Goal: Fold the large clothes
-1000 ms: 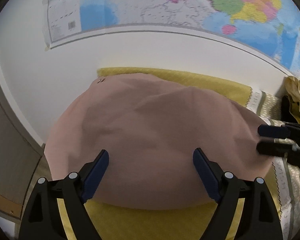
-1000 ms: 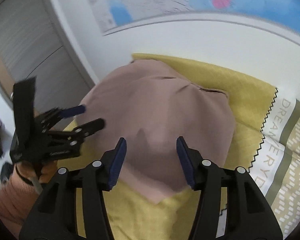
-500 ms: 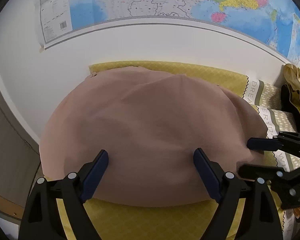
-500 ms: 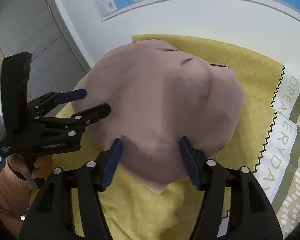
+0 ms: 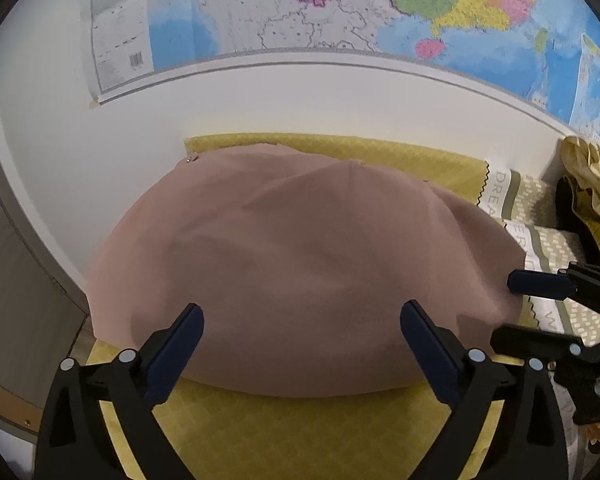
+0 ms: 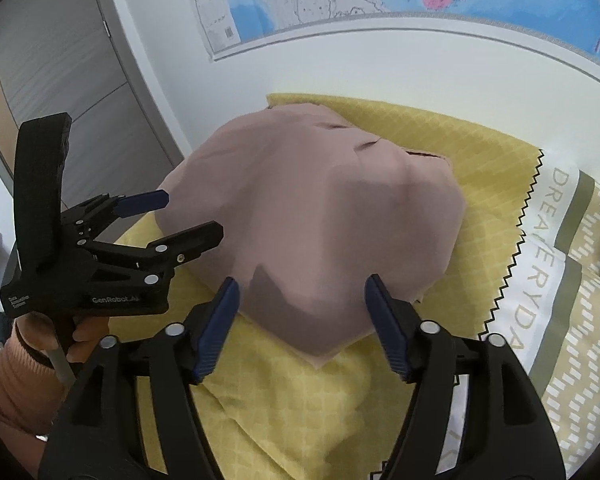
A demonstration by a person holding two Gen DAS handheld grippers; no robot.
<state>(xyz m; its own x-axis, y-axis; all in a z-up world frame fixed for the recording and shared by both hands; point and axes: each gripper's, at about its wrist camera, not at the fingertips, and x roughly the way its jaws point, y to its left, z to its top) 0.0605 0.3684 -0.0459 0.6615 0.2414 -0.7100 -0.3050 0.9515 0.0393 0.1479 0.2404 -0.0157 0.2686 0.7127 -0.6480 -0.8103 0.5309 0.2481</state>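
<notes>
Right wrist view alone shows hand [image 6: 82,336]; both grippers' jaws wide apart, empty, over pink garment [image 5: 300,276].

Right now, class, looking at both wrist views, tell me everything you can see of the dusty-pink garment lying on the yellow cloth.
The dusty-pink garment is a smooth, matte, thin-looking fabric, lying folded into a broad rounded shape with soft creases. It rests on the yellow diamond-quilted cloth near the white wall. A small metal fastener shows at its far left edge, and one corner points toward the right gripper. Both grippers are open, and neither grips it.
</notes>
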